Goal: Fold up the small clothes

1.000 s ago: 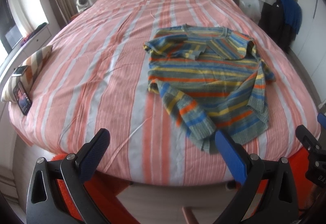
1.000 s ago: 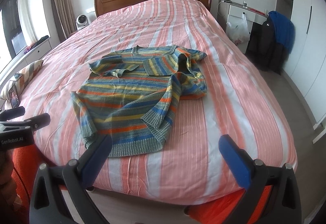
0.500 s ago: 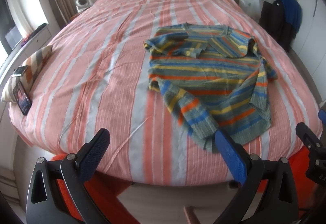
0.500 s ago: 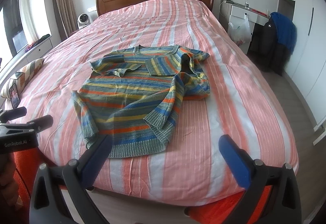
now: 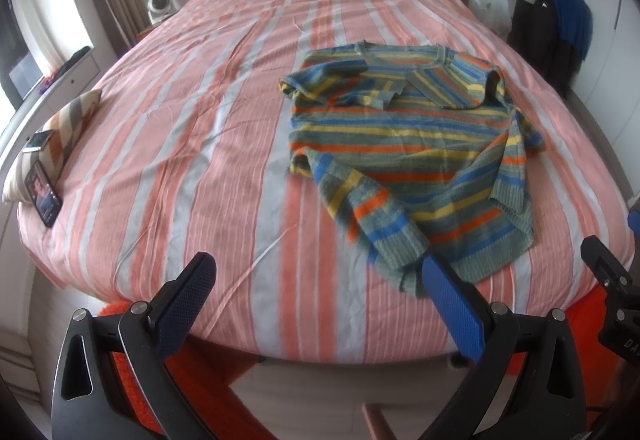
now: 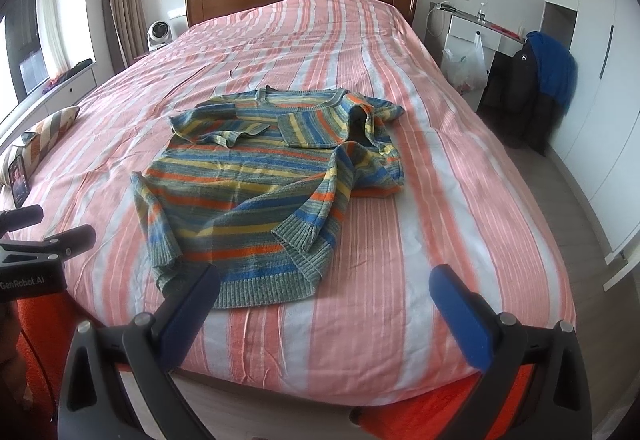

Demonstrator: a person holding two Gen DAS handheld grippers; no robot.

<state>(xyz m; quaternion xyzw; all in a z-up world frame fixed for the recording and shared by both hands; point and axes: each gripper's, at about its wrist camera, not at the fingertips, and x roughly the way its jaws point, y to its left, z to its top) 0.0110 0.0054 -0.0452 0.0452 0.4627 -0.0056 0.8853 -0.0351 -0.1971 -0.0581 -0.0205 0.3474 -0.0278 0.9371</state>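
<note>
Your left gripper [image 5: 316, 288] and right gripper [image 6: 326, 290] both hang spread and empty at the foot of the bed with the pink-and-white striped cover [image 6: 460, 199]. Just beyond them lies the knitted sweater striped in blue, yellow, orange and grey-green [image 6: 256, 183], near the foot edge. Its sleeves already lie crossed over the body, loosely and crookedly; the tidy body folds look undone. You cannot see what lies under the rumpled right shoulder.

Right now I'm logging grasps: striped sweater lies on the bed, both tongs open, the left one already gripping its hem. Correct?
Not quite. The left tongs grip nothing; they hover open short of the sweater, as the left wrist view shows. The right tongs are open too.
</note>
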